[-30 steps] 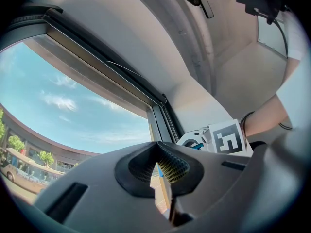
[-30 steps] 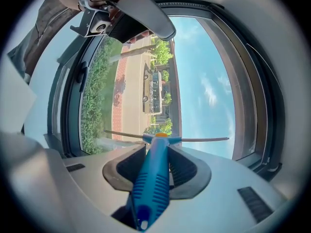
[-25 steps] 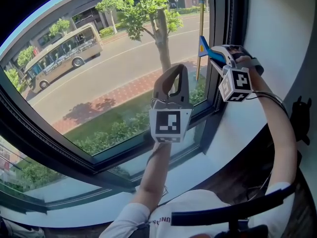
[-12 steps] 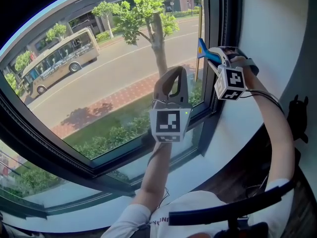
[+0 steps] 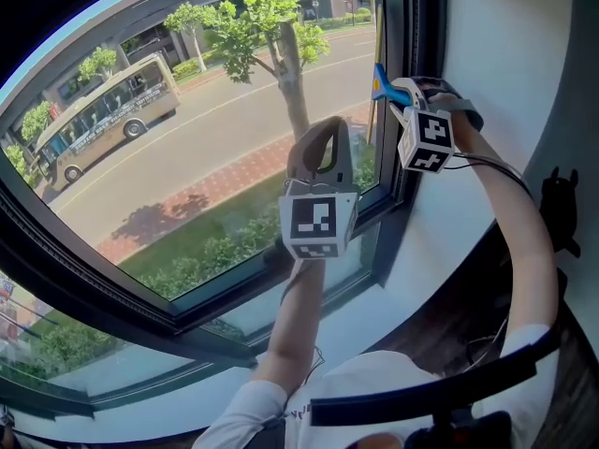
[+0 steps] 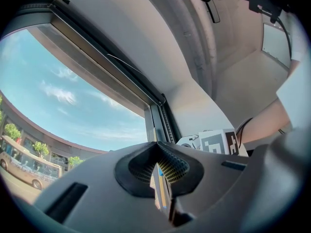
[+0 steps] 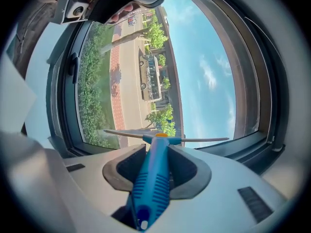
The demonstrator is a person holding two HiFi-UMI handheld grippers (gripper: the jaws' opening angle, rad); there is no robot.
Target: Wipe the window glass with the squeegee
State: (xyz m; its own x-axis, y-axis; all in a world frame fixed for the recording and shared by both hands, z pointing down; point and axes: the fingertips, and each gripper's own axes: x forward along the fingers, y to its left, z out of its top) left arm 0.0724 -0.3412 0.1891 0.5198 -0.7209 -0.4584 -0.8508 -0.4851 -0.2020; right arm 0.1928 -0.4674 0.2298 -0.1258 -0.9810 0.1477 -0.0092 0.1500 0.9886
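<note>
Fingers [image 7: 127, 171] of the R gripper [image 7: 156, 148] are clamped on the blue handle of the squeegee [image 7: 153, 181], which is held high at the right-hand edge of the window glass [image 5: 187, 157]. Its thin blade lies crosswise in front of the pane, close to the dark window frame [image 5: 416, 26]; whether blade and glass touch can't be judged. The L gripper [image 5: 328, 131] hovers mid-window, near the pane and well left of the squeegee. Its fingers [image 6: 173, 167] are closed tip to tip w/ nothing btwn them, only a thin slit showing lower down.

Both of the person's forearms [image 5: 298, 325] reach up from below. The room side is plain: a white sill [image 5: 365, 316] runs along under the frame, a white wall [image 5: 505, 36] stands at right, a dark floor [image 5: 449, 330] lies beneath, and a pale ceiling [image 6: 146, 33] shows overhead in the left gripper view.

Thru the glass it is bright daylight under blue sky w/ thin cloud. A beige bus [image 5: 103, 110] stands on the road [image 5: 215, 129], a tree [image 5: 271, 17] rises at the kerb, and a red brick pavement [image 5: 206, 190] and a green hedge [image 5: 215, 246] lie nearest the building.
</note>
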